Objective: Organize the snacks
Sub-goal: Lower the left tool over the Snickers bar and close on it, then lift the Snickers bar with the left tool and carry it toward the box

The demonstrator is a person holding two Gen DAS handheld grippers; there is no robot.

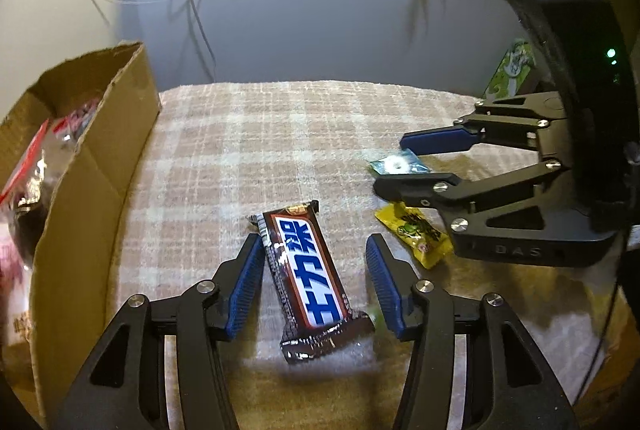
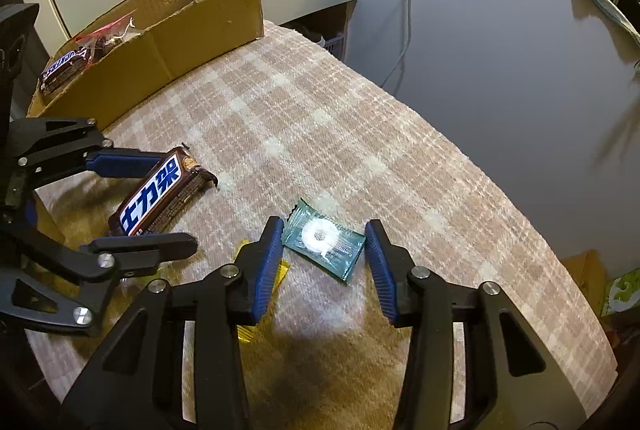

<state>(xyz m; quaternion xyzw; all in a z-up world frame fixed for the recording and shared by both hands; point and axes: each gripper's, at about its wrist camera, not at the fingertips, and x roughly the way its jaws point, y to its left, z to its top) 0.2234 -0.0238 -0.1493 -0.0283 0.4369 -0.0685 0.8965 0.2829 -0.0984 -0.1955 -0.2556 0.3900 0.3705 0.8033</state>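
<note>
The checked cloth (image 2: 360,134) covers the surface, and along its far left edge sits the cardboard box (image 2: 192,30), already holding a chocolate bar and some bagged snacks. So the sorting is partly done, and this looks like a double pick-up.

Left tool (image 1: 314,282) first: it straddles the brown chocolate bar (image 1: 310,278), which lies flat on the cloth toward the near edge, not far from the box. One blue pad touches the wrapper's side, the other stands clear, so the jaws are spread, nothing pinched yet.

Right tool (image 2: 324,258) now: it brackets the small teal candy packet (image 2: 324,240), right of the bar. Both pads sit at the packet's ends, but whether they press I cannot tell.

A yellow sachet (image 1: 416,234) waits beneath the right tool, nearer the front edge.

Next, I'd judge, both tools need to squeeze firmly, lift straight up, then carry left to the box. The flat packet may slip; it wants a low, square grip.
</note>
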